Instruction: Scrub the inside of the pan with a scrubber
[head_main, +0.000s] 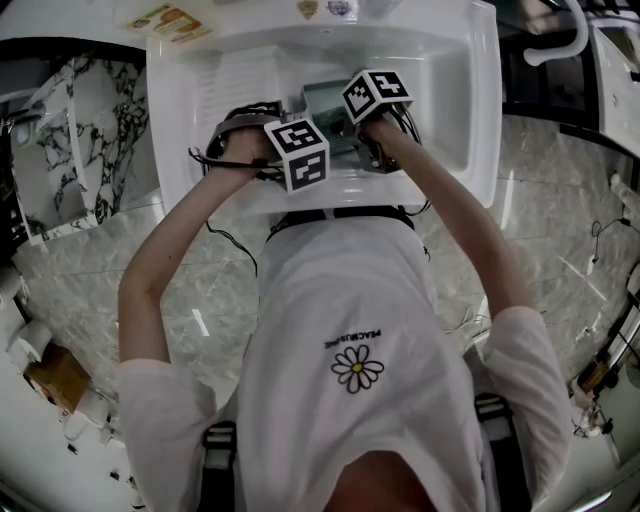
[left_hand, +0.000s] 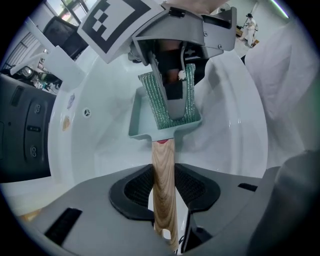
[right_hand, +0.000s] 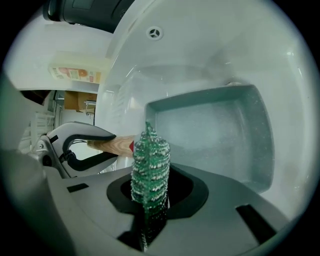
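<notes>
Left gripper (left_hand: 164, 189) is shown clamped on the pale wooden handle (left_hand: 163, 165) of a rectangular, pale teal pan (left_hand: 139, 120). The handle runs straight out between the two dark pads, and the pan lies just beyond the jaw tips, inside a white sink (left_hand: 100, 145). Right gripper (right_hand: 150, 202) is shown clamped on a green mesh scrubber (right_hand: 150, 162), which stands upright between its pads. Ahead of it and slightly to its right, the open inside of the pan is faced, with fine speckles seen across the floor. To this gripper's left, the other gripper's curved jaws are seen closed around the wooden handle. From the left gripper's side, the scrubber is seen lowered within the pan's walls, directly ahead of the handle; whether it presses on the floor cannot be told. From above, both grippers are held close together over the sink by a person in a white shirt (head_main: 370, 330), arms stretched forward.
</notes>
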